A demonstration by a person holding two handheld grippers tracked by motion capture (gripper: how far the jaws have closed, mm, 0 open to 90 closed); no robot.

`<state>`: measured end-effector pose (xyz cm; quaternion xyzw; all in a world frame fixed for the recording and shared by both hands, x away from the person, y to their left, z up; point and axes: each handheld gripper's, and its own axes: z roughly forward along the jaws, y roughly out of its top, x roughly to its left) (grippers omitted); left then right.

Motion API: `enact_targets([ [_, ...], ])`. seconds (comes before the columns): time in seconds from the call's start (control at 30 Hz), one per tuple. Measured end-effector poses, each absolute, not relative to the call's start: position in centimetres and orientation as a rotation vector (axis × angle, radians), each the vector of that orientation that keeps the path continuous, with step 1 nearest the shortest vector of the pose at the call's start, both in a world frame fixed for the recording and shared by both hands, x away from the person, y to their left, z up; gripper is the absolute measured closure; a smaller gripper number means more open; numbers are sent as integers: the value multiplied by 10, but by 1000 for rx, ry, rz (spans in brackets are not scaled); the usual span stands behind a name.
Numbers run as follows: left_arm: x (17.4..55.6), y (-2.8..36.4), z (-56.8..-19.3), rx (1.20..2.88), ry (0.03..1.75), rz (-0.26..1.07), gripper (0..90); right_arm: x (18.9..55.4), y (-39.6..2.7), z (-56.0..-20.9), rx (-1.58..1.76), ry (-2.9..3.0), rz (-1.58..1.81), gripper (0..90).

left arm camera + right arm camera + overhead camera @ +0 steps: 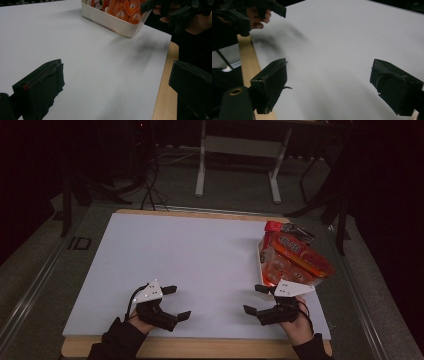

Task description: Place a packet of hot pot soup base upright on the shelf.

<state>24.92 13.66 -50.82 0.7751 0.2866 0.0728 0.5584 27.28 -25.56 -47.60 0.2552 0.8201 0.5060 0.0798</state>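
White rectangular plastic tub of orange-red snack packets [292,260]: far right of white-covered worktop [200,265], just beyond right claw [257,299]. Left claw [176,302], near edge. Both claws jaws apart, holding nothing.

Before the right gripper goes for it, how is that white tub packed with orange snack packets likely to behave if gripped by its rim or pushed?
The white tub looks rigid-walled, so it would probably slide on the smooth white board rather than buckle. The glossy orange packets are heaped above its rim, so tilting it may spill some. The open right gripper might find the thin rim slippery.
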Motion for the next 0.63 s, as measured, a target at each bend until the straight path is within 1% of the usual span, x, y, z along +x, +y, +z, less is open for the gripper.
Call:
enact_targets([
  [0.13, 249, 136, -508, 1830, 673, 174, 0, 270, -259, -479, 757, 2481, 1449, 136],
  [0.63, 250, 138, -508, 1817, 685, 172, 0, 275, -263, -479, 781, 2445, 1460, 133],
])
